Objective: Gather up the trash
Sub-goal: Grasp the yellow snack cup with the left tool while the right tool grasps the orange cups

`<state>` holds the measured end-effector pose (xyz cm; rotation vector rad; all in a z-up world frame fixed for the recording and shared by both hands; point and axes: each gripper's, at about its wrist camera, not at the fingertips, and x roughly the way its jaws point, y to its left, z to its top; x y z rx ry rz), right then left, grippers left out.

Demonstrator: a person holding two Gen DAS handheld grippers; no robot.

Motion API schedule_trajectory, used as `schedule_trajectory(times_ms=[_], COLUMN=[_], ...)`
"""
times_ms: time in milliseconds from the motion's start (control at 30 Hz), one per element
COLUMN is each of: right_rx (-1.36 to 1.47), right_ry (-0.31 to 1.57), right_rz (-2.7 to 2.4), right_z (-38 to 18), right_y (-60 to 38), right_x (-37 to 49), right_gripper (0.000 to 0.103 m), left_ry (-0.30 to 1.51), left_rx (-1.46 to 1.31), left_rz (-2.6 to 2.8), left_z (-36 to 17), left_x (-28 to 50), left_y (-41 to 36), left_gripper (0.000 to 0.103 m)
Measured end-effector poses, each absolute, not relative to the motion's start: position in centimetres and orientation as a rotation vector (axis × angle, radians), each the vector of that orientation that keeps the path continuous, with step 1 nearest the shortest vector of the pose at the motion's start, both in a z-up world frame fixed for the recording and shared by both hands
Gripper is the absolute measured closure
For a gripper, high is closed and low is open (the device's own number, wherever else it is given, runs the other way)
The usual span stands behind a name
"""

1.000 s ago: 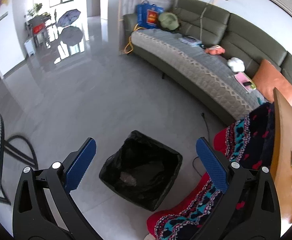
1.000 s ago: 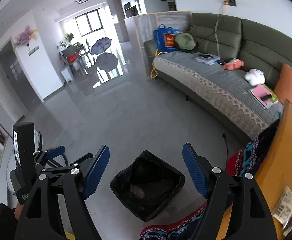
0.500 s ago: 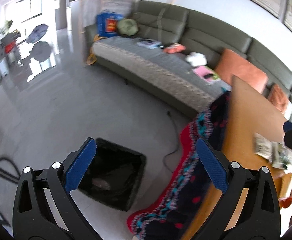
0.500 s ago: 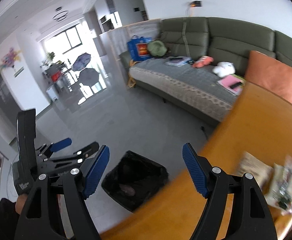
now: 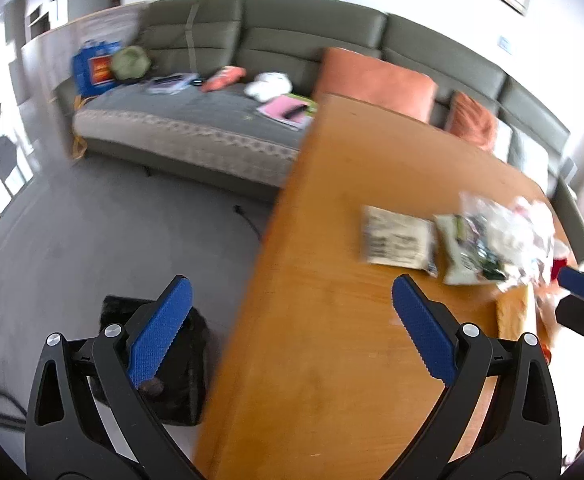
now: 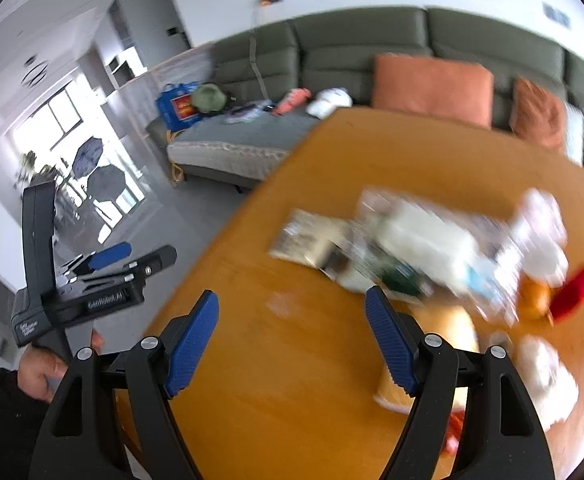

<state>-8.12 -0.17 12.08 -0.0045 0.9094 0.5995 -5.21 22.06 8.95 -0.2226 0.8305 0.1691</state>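
A blurred pile of trash lies on the orange wooden table: a printed wrapper, green-and-white packets and clear plastic. My left gripper is open and empty over the table's left edge, short of the pile. The black-lined bin stands on the floor at lower left, partly behind its left finger. My right gripper is open and empty above the table, just before the wrapper, white plastic and a red item. A yellowish item sits behind its right finger.
A green sofa with orange cushions and loose items runs behind the table. A cable lies on the grey floor. A person's hand holds the left gripper at the right wrist view's left edge.
Both views have swung right, from the bin on the floor to the tabletop. The bin has slid to the lower left and the trash pile has come into view. Both jaws stay equally wide.
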Motion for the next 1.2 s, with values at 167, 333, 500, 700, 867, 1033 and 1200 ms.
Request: schedule_trajectory(times_ms=[167,333,500,700,867,1033,1200], right_rx=[0.013,0.02,0.013,0.038,0.034,0.073,0.107], right_ry=[0.956,0.993,1.02,1.09,1.09,1.05,1.021], right_rz=[0.489,0.374,0.345,0.399,0.442,0.467,0.456], right_z=[9.9,7.6,5.9,3.8,3.8,5.6,7.0], right_y=[-5.5,-9.6,-10.5,-11.0,-12.4,-15.1,-17.6], right_x=[-9.5,-10.1,-9.1,-7.8,-8.3,-9.2,-9.5], right_gripper=[0.027,0.027,0.027,0.06,0.064,0.064,0.064], left_ry=[0.862,0.907,0.949,0.984,1.022,1.064,1.115], left_rx=[-0.185,-0.123,-0.08,-0.102,-0.131,-0.144,-0.131], left_rz=[0.08,-0.038,-0.133,-0.189,-0.213,-0.217,-0.195], left_z=[8.2,7.4,6.7,6.6,6.4,5.3,3.6], left_x=[-3.6,-2.2,-1.1,-0.4,0.2,1.4,2.7], left_y=[18.4,14.4,10.3,7.2,4.5,1.7,-0.6], left_gripper=[0.006,0.006,0.006,0.006,0.006,0.006,0.006])
